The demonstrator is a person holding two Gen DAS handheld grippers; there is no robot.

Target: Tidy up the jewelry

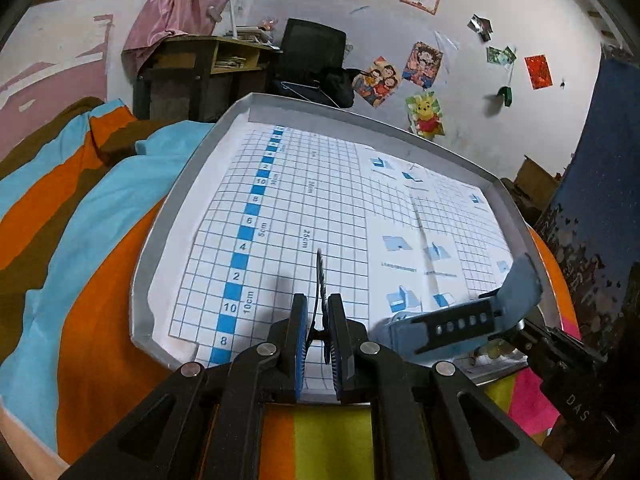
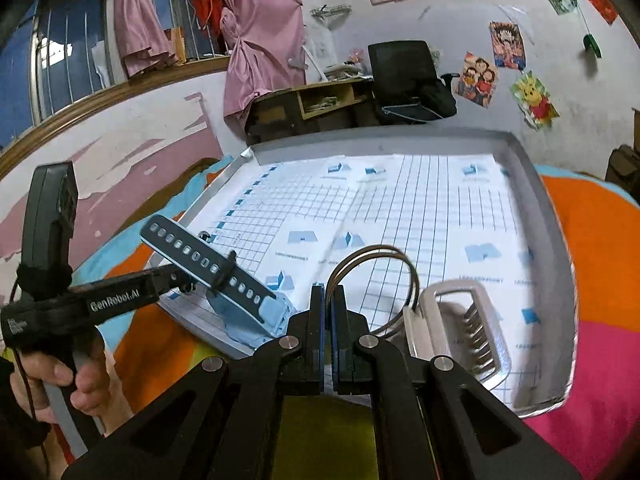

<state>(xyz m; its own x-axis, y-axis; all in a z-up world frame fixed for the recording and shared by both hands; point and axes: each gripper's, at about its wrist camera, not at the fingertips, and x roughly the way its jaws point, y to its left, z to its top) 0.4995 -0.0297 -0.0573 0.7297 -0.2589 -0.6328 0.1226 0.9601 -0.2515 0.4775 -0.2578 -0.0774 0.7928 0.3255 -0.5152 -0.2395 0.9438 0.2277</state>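
My left gripper is shut on a thin dark hoop, seen edge-on, over the near part of the silver tray. My right gripper is shut on two thin metal bangles that loop up over the tray's gridded paper. A blue-grey watch sits at the tray's near corner, between the two tools. Its black strap with holes rises at a slant, and the same strap shows in the left wrist view. A silver pronged holder lies just right of the bangles.
The tray rests on a bedspread striped orange, blue and brown. A person's hand grips the left tool's handle. Behind the tray stand a wooden desk and a black office chair against a wall with posters.
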